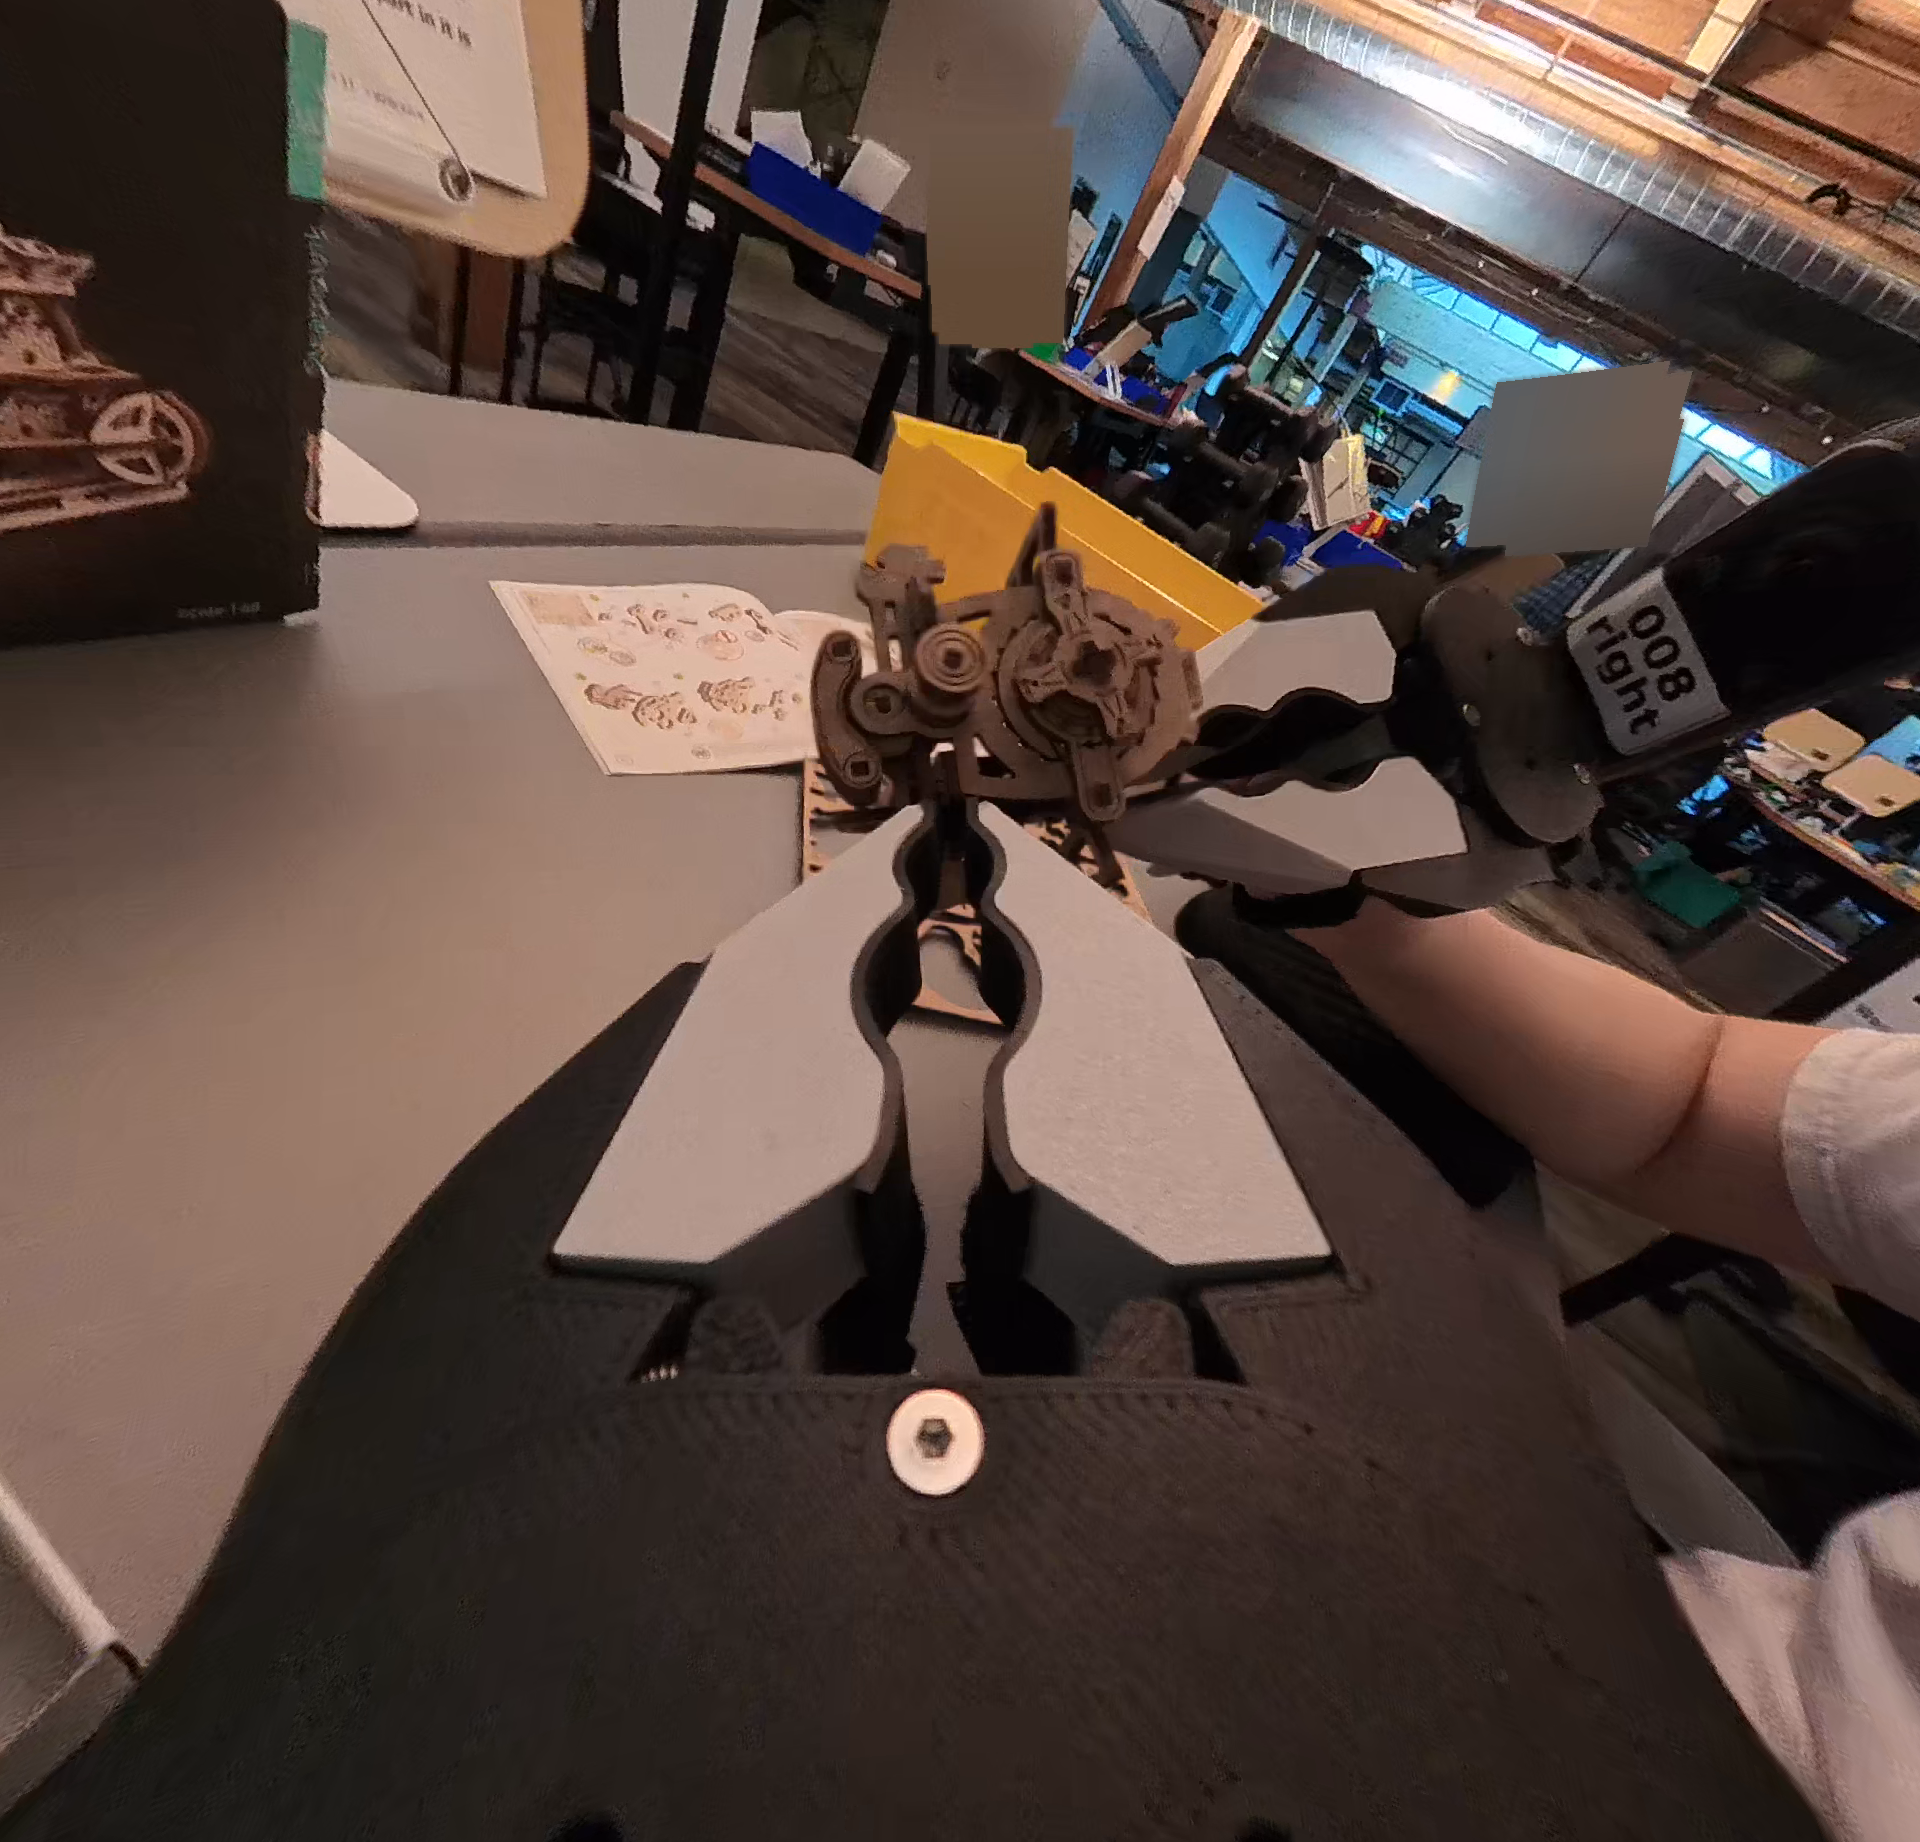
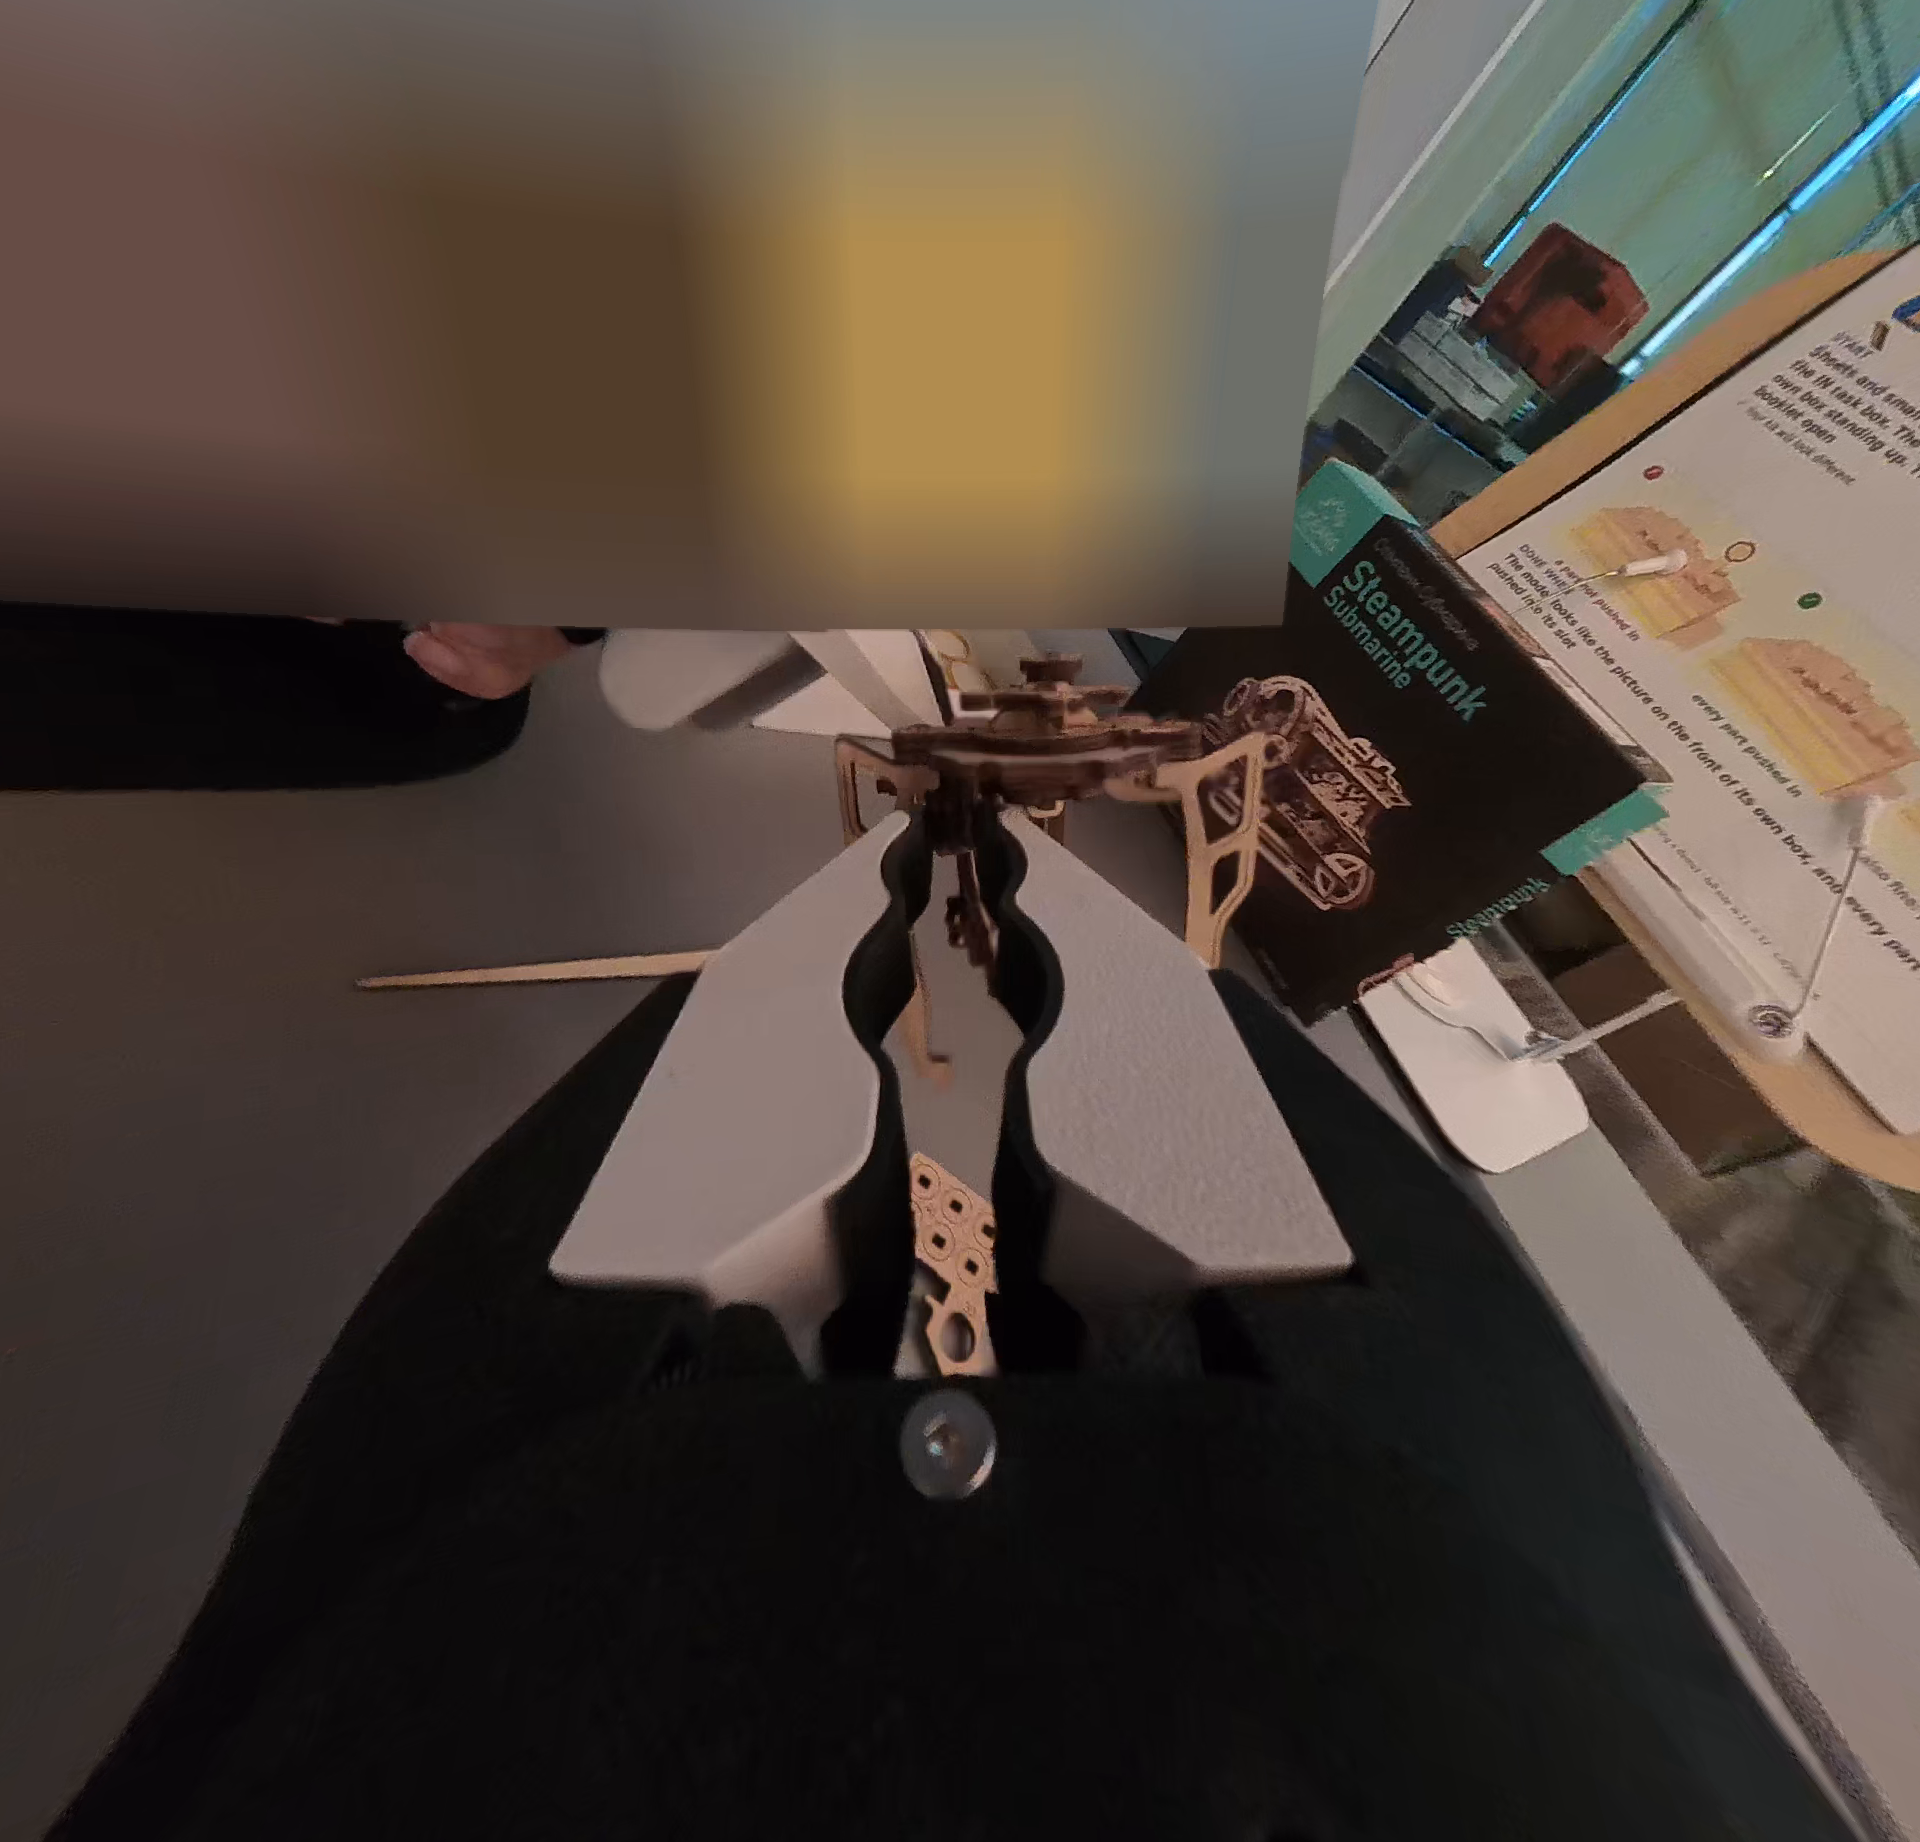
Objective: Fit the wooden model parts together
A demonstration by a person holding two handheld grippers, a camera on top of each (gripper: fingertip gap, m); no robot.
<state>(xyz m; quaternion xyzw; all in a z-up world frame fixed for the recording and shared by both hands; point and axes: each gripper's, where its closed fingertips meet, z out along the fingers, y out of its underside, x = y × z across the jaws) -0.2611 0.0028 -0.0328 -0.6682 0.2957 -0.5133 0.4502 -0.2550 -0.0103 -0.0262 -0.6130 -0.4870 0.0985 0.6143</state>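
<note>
A dark brown wooden model point(image 1: 1023, 686) of gears and wheels is held in the air above the grey table point(image 1: 312, 909) by both grippers. My left gripper point(image 1: 951, 821) is shut on a thin stem at the model's underside. My right gripper point(image 1: 1169, 743) comes in from the right and is shut on the model's right rim. In the right wrist view the right gripper point(image 2: 961, 826) pinches the model point(image 2: 1039, 743) edge-on. One of the left gripper's fingers point(image 2: 707, 686) shows just behind it. A pale wooden frame piece point(image 2: 1216, 836) sticks out of the model on the right.
A cut-out wooden parts sheet point(image 1: 1101, 862) lies under the model, also seen between the fingers point(image 2: 951, 1242). A paper instruction sheet point(image 1: 665, 680), a yellow bin point(image 1: 1049, 535) and the dark kit box point(image 1: 145, 338) stand behind. An instruction board point(image 2: 1766, 649) stands at the table edge. A person's forearm point(image 1: 1507, 1065) is on the right. The grippers are tip to tip, or close to it.
</note>
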